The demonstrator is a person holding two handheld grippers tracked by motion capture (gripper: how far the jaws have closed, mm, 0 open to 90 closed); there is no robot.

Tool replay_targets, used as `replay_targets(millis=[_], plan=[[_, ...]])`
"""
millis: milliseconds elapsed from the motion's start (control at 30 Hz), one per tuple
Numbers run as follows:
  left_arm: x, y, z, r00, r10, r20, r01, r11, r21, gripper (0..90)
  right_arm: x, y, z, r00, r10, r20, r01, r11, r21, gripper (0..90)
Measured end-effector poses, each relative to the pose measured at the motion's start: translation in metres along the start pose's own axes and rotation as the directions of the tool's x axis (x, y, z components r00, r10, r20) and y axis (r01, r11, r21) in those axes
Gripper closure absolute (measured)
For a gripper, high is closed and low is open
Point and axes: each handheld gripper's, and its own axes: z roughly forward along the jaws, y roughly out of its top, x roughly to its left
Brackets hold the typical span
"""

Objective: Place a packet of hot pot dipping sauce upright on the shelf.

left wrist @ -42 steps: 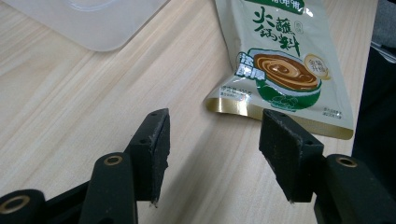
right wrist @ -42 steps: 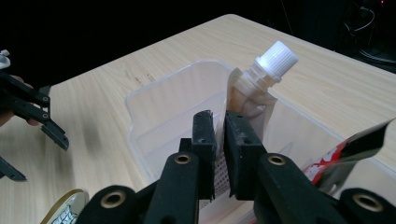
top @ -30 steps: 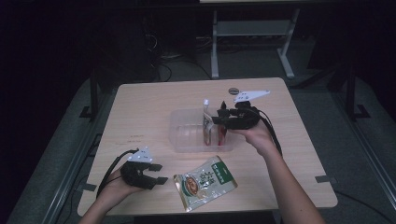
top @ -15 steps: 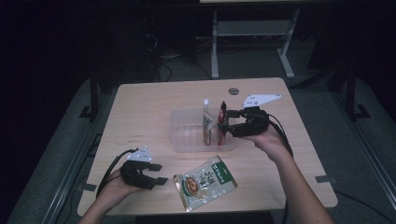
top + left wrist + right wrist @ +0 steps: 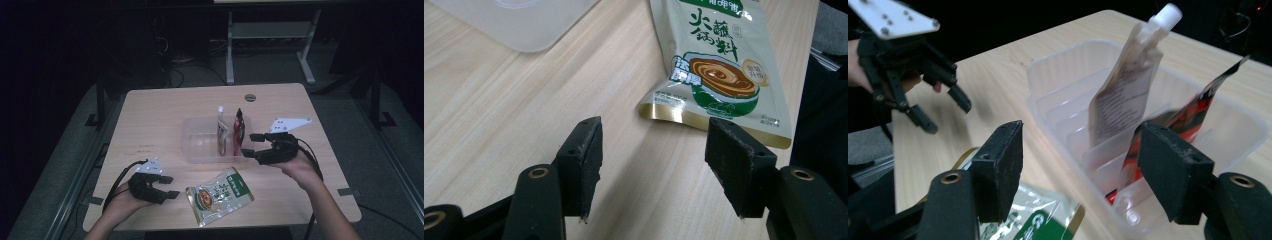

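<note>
- The left tongs (image 5: pixel 167 186) rested at about 7 o'clock on the worktop (image 5: pixel 160 115), jaws spread with nothing between them.
- The green pouch (image 5: pixel 220 194) lay flat just beside them, at 6 o'clock.
- The right tongs (image 5: pixel 251 144), at 3 o'clock, had just been opening and held nothing.
- Beyond, the clear tray (image 5: pixel 200 142) held a red packet (image 5: pixel 238 131) and a spouted pouch (image 5: pixel 221 131), both upright.

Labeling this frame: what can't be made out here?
- Red pouch: print smeared in right gripper view, too small from above.
- Green packet: top cut by frame edge in left gripper view.
- Tray: slots past the spout pouch too faint in high view.
</note>
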Motion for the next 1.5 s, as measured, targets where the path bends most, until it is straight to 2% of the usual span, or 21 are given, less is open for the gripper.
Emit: replay_targets(millis=[67,100,233,333,400,433,500,633,700,867,1000,1167,1233,1267,1300,1367,1500], plan=[[-0.001,0.000,0.001,1.0000,-0.006,0.005,0.006,1.0000,0.002,39.6,0.003,-0.006,-0.002,1.0000,0.000,-0.002,0.000,1.000,0.002,33.8],[-0.001,0.001,0.001,1.0000,0.009,0.003,-0.009,1.0000,0.003,39.6,0.003,-0.008,-0.003,1.0000,-0.001,-0.006,0.001,1.000,0.001,33.9],[-0.002,0.002,0.001,0.9998,0.009,0.017,-0.009,0.9999,0.011,39.9,0.006,-0.017,-0.005,1.0000,-0.009,0.000,0.009,1.000,0.015,34.0],[-0.004,0.002,0.002,0.9997,-0.002,0.025,0.001,1.0000,0.007,40.3,0.008,-0.024,-0.007,0.9999,-0.009,-0.006,0.009,1.000,0.020,34.0],[-0.005,0.002,0.001,0.9995,0.015,0.027,-0.015,0.9998,0.010,40.9,0.009,-0.030,-0.009,1.0000,-0.006,-0.006,0.006,1.000,0.025,34.0],[-0.007,0.002,0.001,0.9994,0.002,0.035,-0.002,1.0000,0.007,41.7,0.010,-0.033,-0.010,1.0000,-0.006,-0.006,0.006,1.000,0.028,34.0],[-0.009,0.003,0.001,0.9987,0.017,0.048,-0.018,0.9998,0.012,44.3,0.011,-0.039,-0.011,1.0000,-0.002,-0.007,0.002,0.999,0.039,34.0],[-0.016,0.007,0.002,0.9968,0.022,0.076,-0.022,0.9997,0.004,51.6,0.012,-0.052,-0.014,0.9999,0.017,-0.003,-0.016,0.998,0.062,34.1],[-0.022,0.009,0.002,0.9953,0.025,0.093,-0.025,0.9997,-0.005,59.4,0.013,-0.059,-0.016,0.9996,0.029,0.002,-0.029,0.997,0.069,34.1],[-0.036,0.014,0.009,0.9860,0.040,0.162,-0.041,0.9992,0.000,78.6,0.016,-0.075,-0.022,0.9984,0.057,-0.001,-0.057,0.994,0.091,34.1],[-0.047,0.018,0.017,0.9795,0.048,0.196,-0.052,0.9985,0.015,87.3,0.018,-0.084,-0.023,0.9976,0.068,-0.010,-0.067,0.992,0.103,34.1],[-0.059,0.021,0.033,0.9760,0.062,0.209,-0.073,0.9963,0.045,89.5,0.017,-0.085,-0.017,0.9970,0.075,-0.019,-0.072,0.990,0.118,34.2],[-0.062,0.022,0.042,0.9718,0.057,0.229,-0.074,0.9952,0.065,89.4,0.017,-0.086,-0.015,0.9971,0.073,-0.022,-0.069,0.990,0.126,34.2],[-0.063,0.022,0.046,0.9701,0.066,0.233,-0.086,0.9933,0.076,89.4,0.018,-0.086,-0.014,0.9974,0.068,-0.022,-0.065,0.990,0.129,34.2],[-0.065,0.022,0.050,0.9697,0.077,0.232,-0.100,0.9910,0.089,89.4,0.018,-0.086,-0.014,0.9975,0.066,-0.025,-0.062,0.990,0.129,34.2],[-0.068,0.023,0.058,0.9731,0.105,0.205,-0.132,0.9840,0.120,89.3,0.018,-0.086,-0.014,0.9976,0.065,-0.025,-0.061,0.990,0.129,34.2],[-0.068,0.022,0.064,0.9786,0.119,0.168,-0.145,0.9776,0.153,89.3,0.016,-0.087,-0.012,0.9972,0.071,-0.022,-0.068,0.989,0.135,34.2]])
